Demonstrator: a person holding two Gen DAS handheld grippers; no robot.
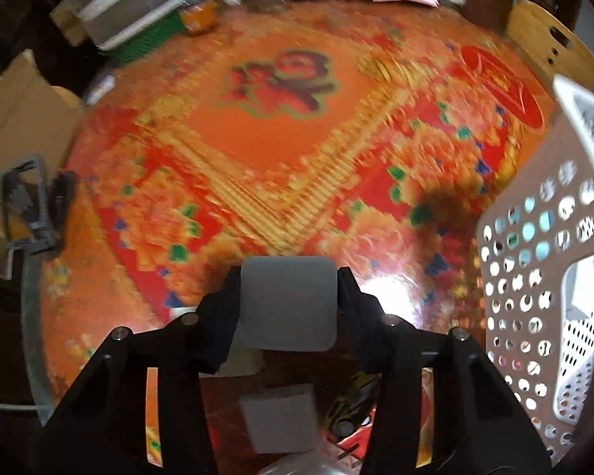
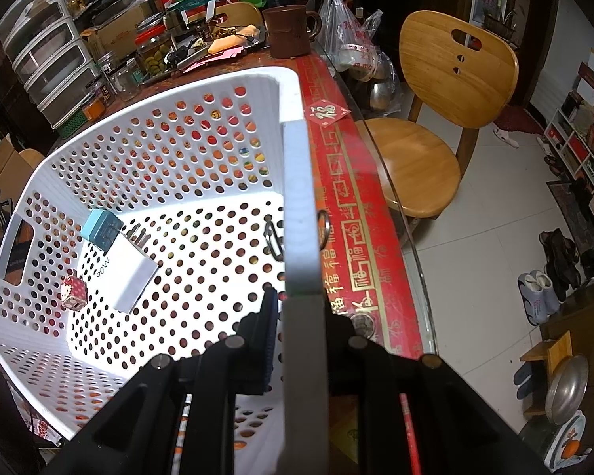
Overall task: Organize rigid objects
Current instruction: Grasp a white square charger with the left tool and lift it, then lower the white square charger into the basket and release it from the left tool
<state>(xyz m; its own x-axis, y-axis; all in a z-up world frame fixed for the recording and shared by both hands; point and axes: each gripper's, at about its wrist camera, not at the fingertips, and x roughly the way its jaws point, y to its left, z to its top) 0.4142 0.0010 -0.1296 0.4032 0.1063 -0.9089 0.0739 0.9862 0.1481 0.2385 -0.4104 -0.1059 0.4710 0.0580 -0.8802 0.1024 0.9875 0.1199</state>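
Note:
My left gripper point(image 1: 289, 275) is shut on a plain grey block point(image 1: 288, 308), which it holds just above the glass-topped table point(image 1: 257, 150); the block's reflection shows below it. This view is blurred. The white perforated basket point(image 1: 534, 269) stands to the right of that gripper. My right gripper point(image 2: 301, 301) is shut on the basket's rim point(image 2: 297, 182), one finger inside and one outside. On the basket floor lie a light blue box point(image 2: 101, 229), a white box point(image 2: 128, 277), a small red patterned item point(image 2: 73, 293) and a metal clip point(image 2: 273, 241).
The table carries an orange and red flowered cloth under glass. Jars, a brown mug point(image 2: 291, 31), bags and a plastic drawer unit point(image 2: 47, 59) crowd its far edge. A wooden chair point(image 2: 435, 126) stands beside the table on the right. A black frame-like object point(image 1: 31, 206) sits at the left edge.

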